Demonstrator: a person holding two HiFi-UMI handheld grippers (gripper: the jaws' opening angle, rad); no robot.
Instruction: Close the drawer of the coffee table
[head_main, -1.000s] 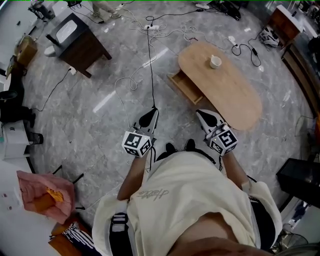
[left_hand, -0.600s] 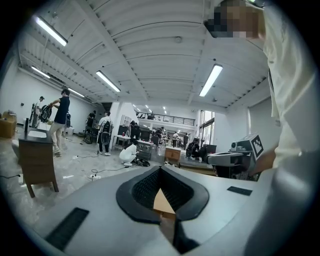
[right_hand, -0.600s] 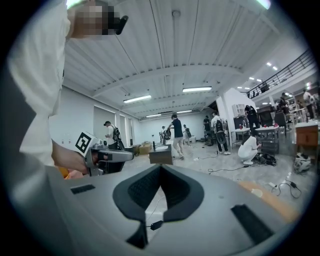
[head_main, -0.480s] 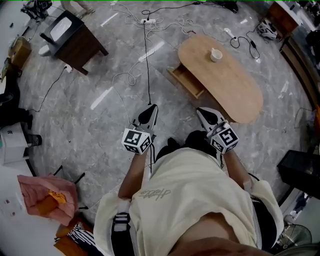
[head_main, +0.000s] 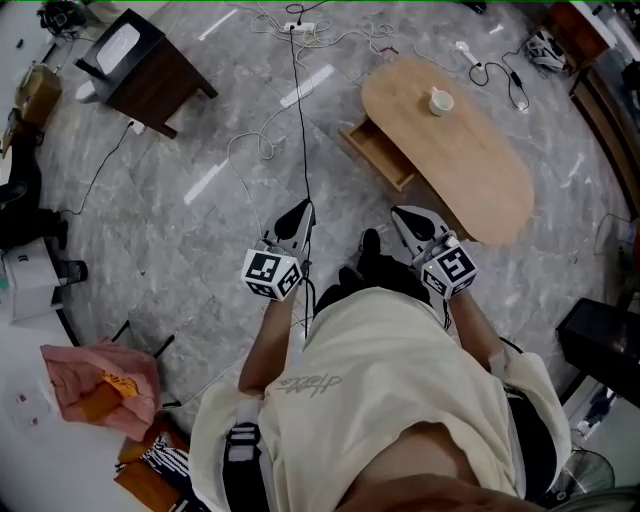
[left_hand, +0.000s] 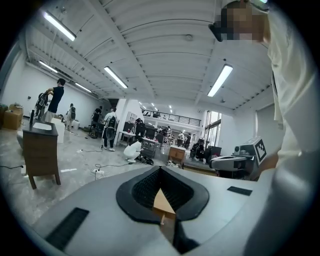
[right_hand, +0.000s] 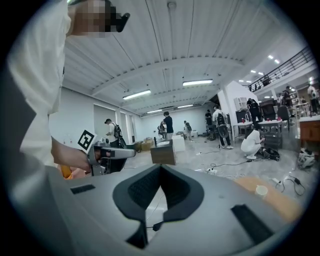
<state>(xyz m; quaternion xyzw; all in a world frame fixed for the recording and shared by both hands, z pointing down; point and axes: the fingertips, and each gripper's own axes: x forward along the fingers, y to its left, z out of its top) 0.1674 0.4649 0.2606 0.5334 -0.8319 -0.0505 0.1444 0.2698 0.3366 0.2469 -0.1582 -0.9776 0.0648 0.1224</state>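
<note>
left gripper (head_main: 301, 212) is clenched, its jaws meeting at the tips with nothing gripped. through the gap behind the tips its own view shows only a slice of wood-coloured surface. right gripper (head_main: 402, 216) is clenched the same way, and only floor (head_main: 200, 230) shows through its gap. both are held low in front of the person, side by side but apart, tips pointing forward, each with its marker cube nearest the body. a dark shoe (head_main: 368, 250) shows between them.

ahead of the right gripper, and touching neither, stands the oval wooden table (head_main: 480, 190). its drawer (head_main: 378, 156) juts open from the long side that faces left in the head view. a white cup (head_main: 440, 101) sits on the tabletop near the far end.

a black cable (head_main: 299, 110) runs away over the grey marble floor from beside the left gripper. a dark cabinet (head_main: 150, 72) stands far off to the left. a pink bag (head_main: 100, 385) lies behind the person on the left.
</note>
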